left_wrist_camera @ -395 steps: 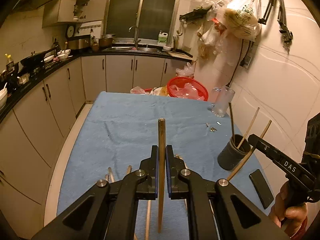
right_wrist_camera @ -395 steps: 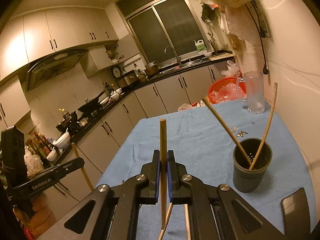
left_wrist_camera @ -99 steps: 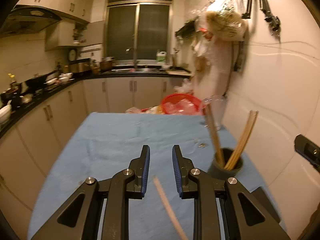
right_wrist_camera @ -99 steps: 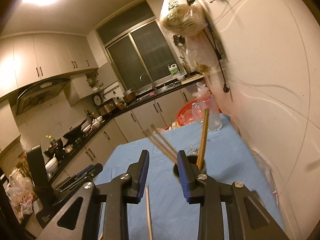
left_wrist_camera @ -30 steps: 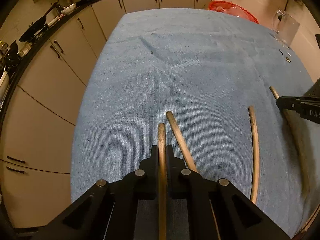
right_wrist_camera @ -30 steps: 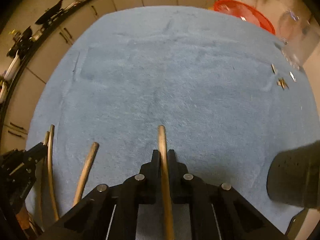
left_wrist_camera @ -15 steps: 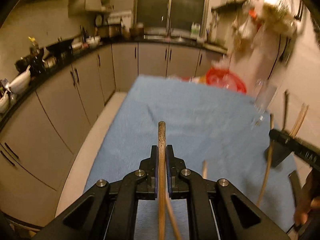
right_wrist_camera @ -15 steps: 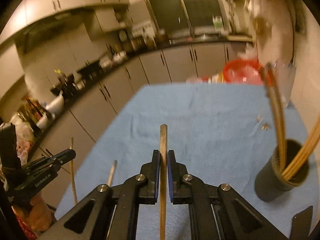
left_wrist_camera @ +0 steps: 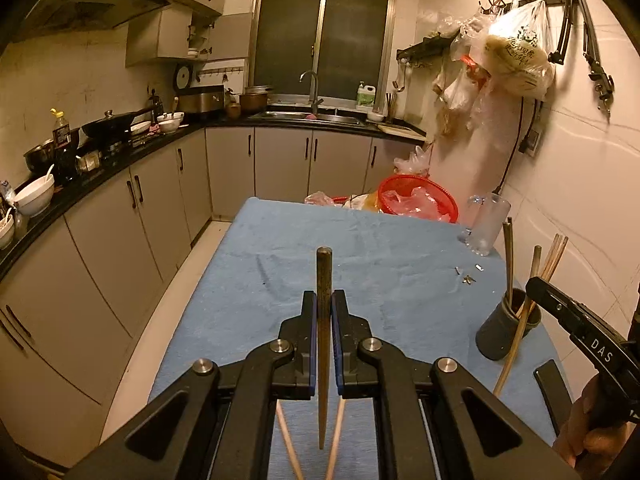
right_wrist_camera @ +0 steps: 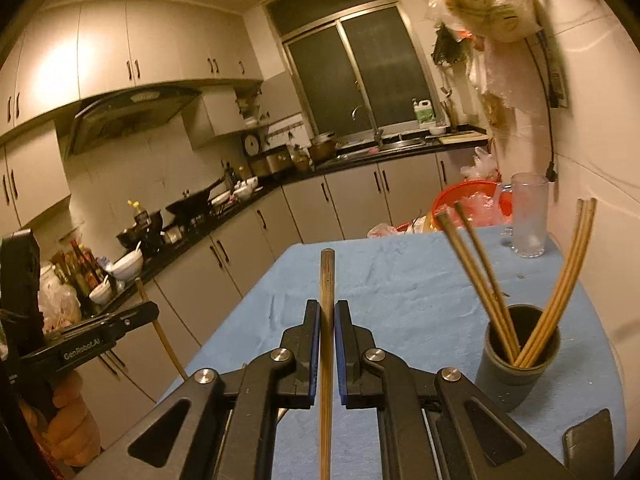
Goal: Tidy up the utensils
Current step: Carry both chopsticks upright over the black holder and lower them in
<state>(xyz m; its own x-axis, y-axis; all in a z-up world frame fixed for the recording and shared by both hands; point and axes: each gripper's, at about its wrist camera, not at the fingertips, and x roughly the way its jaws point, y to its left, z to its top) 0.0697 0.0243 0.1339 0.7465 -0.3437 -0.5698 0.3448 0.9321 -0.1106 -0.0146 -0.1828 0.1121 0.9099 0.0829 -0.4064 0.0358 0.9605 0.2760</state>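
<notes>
My left gripper (left_wrist_camera: pixel 323 308) is shut on a wooden chopstick (left_wrist_camera: pixel 323 280), held upright above the blue table cloth (left_wrist_camera: pixel 360 256). My right gripper (right_wrist_camera: pixel 327 316) is shut on another wooden chopstick (right_wrist_camera: pixel 327 280), also upright. A dark utensil cup (right_wrist_camera: pixel 520 356) with several chopsticks stands on the table at the right; it also shows in the left wrist view (left_wrist_camera: pixel 506 328). Two loose chopsticks (left_wrist_camera: pixel 286 440) lie on the cloth under my left gripper. The right gripper (left_wrist_camera: pixel 538 284) shows at the right edge of the left wrist view, and the left gripper (right_wrist_camera: pixel 154 312) shows at the left of the right wrist view.
A glass mug (right_wrist_camera: pixel 528 220) and a red basket (left_wrist_camera: pixel 418 202) stand at the table's far end. A dark phone (right_wrist_camera: pixel 588 440) lies near the cup. Small metal bits (left_wrist_camera: pixel 466 276) lie on the cloth. Kitchen counters (left_wrist_camera: pixel 100 168) run along the left, and the wall is at the right.
Both grippers have lifted and tilted up from the cloth, each with a chopstick still clamped. The right gripper has come closer to the cup.
</notes>
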